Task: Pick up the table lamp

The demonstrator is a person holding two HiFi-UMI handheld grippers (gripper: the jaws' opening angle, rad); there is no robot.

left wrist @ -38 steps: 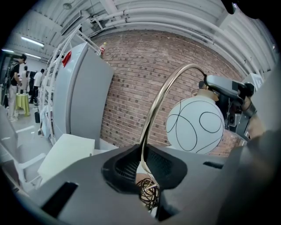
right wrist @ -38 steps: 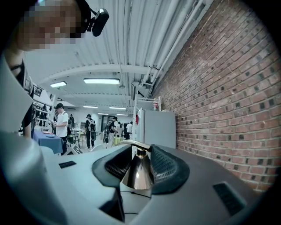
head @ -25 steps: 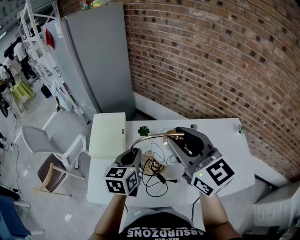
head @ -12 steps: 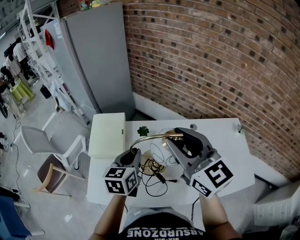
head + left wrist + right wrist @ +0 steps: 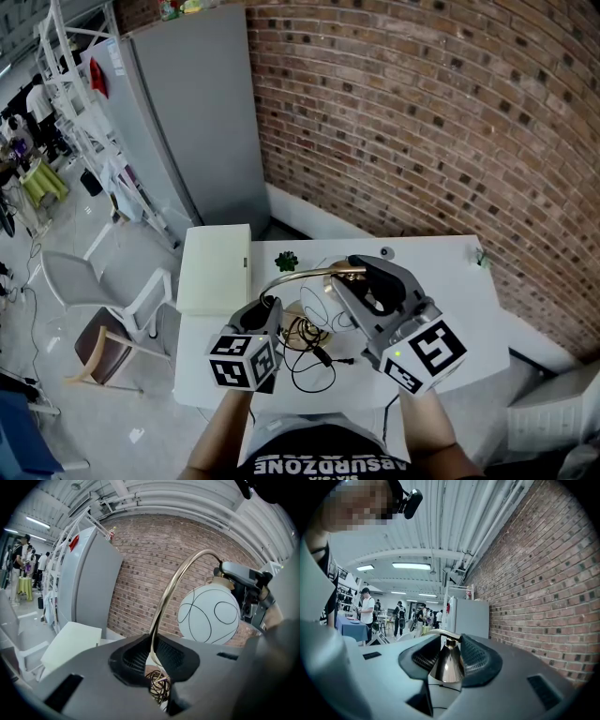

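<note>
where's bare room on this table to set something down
Right end of the table, beyond the right gripper, is bare; so is the white cabinet top at left. The middle is crowded with the lamp and its tangled cord.

brick wall (image 5: 422, 122), grey cabinet (image 5: 197, 122), white table (image 5: 457, 281), white chair (image 5: 94, 278).

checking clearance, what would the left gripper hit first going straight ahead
The left gripper is shut on the lamp's gold stem; just beyond it, likely the coiled cable, though depth is unclear.
</note>
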